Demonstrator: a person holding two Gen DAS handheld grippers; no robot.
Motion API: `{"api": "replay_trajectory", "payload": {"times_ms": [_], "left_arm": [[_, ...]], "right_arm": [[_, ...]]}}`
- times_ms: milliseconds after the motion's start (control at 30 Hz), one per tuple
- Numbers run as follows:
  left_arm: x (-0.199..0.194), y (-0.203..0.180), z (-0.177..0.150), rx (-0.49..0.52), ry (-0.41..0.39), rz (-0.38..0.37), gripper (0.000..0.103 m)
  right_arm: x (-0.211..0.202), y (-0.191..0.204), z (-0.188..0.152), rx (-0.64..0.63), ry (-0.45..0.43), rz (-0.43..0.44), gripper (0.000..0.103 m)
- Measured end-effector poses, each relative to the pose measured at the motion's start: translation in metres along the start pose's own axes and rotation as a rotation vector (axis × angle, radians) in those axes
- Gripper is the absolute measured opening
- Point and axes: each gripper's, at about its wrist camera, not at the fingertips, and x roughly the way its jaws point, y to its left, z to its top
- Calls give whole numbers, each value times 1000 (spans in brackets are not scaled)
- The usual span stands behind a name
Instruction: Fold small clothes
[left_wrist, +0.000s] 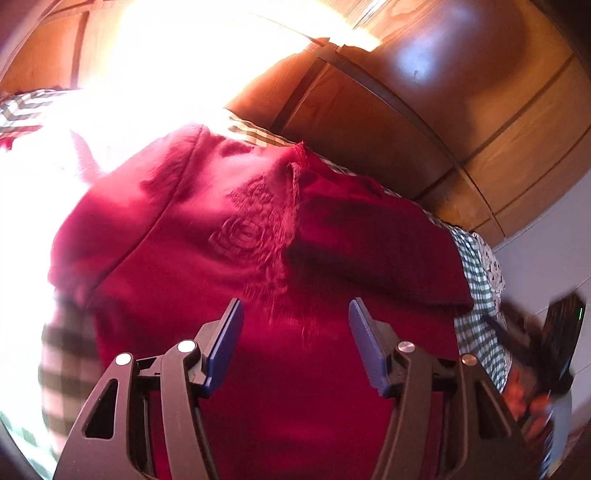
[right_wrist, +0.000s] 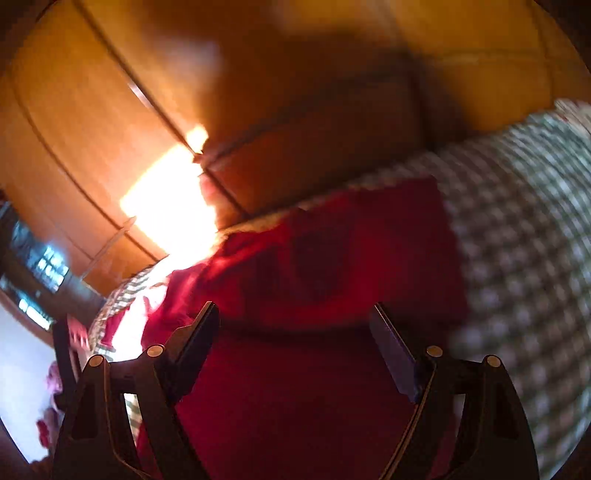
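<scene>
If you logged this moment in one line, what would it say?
left gripper: open, empty | right gripper: open, empty | red garment: on checked cloth

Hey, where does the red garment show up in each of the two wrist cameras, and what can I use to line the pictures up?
Left wrist: the red garment fills the centre and bottom, spread beyond the open left gripper.
Right wrist: it lies centre to lower centre, blurred, ahead of the open right gripper.
Shared landmark: the checked cloth under the garment, on the right in both views.
</scene>
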Motion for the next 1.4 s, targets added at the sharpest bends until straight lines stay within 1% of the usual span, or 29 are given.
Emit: {"api": "replay_trajectory", "payload": {"times_ms": [100, 200, 233, 267, 300, 333, 367, 433, 500, 533, 600, 633, 733, 767, 800, 833, 867, 933, 1000, 1033, 1067, 1100, 1133, 1167, 1200, 1233, 1300, 1367, 1400], "left_arm": [[23, -5, 18, -1, 21, -3, 57], [47, -12, 34, -13, 42, 1, 50], [52, -15, 38, -18, 46, -2, 43], [56, -17, 43, -24, 49, -10, 21], [58, -20, 47, -26, 56, -41, 7], [54, -24, 52, -22, 43, -56, 7], [45, -28, 55, -13, 1, -52, 7], [20, -31, 61, -12, -73, -85, 7], [-4, -27, 61, -15, -134, -79, 7], [-14, -24, 59, -11, -151, -72, 7], [-21, -18, 54, 10, -149, -39, 7], [-19, -15, 50, 27, -136, -9, 7], [-1, -9, 43, 34, -73, 49, 7], [7, -8, 38, 45, -66, 77, 7], [11, -10, 35, 69, -67, 137, 7], [16, -11, 30, 91, -69, 211, 7], [21, -9, 25, 93, -61, 255, 7], [27, -3, 18, 72, -48, 284, 7], [26, 3, 10, 71, -55, 279, 8], [26, 1, 9, 83, -60, 289, 10], [24, -1, 8, 87, -61, 293, 11], [22, -3, 9, 83, -58, 288, 14], [18, -2, 10, 73, -59, 282, 24], [13, 0, 8, 59, -64, 270, 35], [9, 2, 8, 46, -69, 267, 37], [1, 6, 5, 28, -75, 265, 37], [-19, 24, 1, -24, -90, 234, 37], [-41, 42, -8, -82, -107, 211, 38], [-49, 51, -12, -111, -114, 193, 38]], "right_arm": [[-21, -41, -27, 73, 18, -47, 82], [-32, -68, -39, 138, 20, -57, 82], [-31, -71, -39, 149, 18, -59, 82], [-28, -73, -38, 162, 15, -54, 82], [-24, -74, -35, 173, 13, -44, 82], [-23, -75, -32, 178, 11, -39, 82], [-19, -75, -27, 182, 6, -39, 82], [-13, -71, -19, 184, -3, -34, 82], [-13, -61, -10, 171, -33, -16, 82], [-14, -57, -7, 162, -45, -13, 82], [-13, -48, -2, 134, -65, -2, 82], [-12, -45, 0, 125, -69, -4, 82], [1, -32, 11, 92, -72, -14, 82], [9, -26, 15, 76, -72, -22, 82], [16, -21, 19, 56, -69, -34, 79], [24, -15, 22, 23, -64, -59, 78], [38, -9, 26, -22, -51, -117, 78], [59, -7, 28, -54, -19, -173, 78], [86, -7, 22, -101, 42, -258, 78], [100, -6, 16, -137, 68, -309, 78], [105, -4, 12, -170, 58, -341, 80], [108, 2, 7, -209, 36, -376, 81], [108, 5, 5, -219, 33, -394, 82], [108, 7, 6, -221, 34, -408, 84], [107, 8, 6, -217, 35, -410, 84], [106, 9, 5, -219, 35, -417, 84], [97, 18, 3, -241, 20, -442, 84], [82, 29, -4, -260, -9, -426, 84], [76, 35, -9, -268, -16, -410, 87]]}}
